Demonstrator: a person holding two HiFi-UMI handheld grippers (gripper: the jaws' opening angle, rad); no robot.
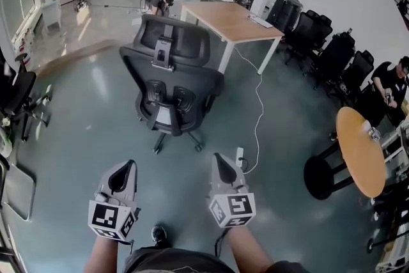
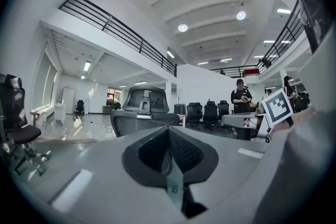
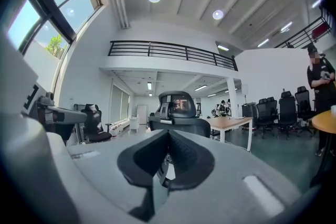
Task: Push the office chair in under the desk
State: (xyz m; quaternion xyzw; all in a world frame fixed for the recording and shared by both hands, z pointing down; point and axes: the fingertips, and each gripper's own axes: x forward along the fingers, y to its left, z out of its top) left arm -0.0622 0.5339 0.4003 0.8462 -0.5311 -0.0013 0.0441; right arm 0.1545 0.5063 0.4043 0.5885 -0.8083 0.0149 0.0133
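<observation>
A black mesh office chair with a headrest stands on the grey floor, its back turned to me, a short way out from the wooden desk behind it. The chair fills the middle of the left gripper view, and the chair shows with the desk to its right in the right gripper view. My left gripper and right gripper hang side by side well short of the chair, both shut and empty.
A white cable with a power strip lies on the floor right of the chair. A round wooden table stands at the right, with a row of black chairs behind it. Another black chair stands at the left. People stand in the background.
</observation>
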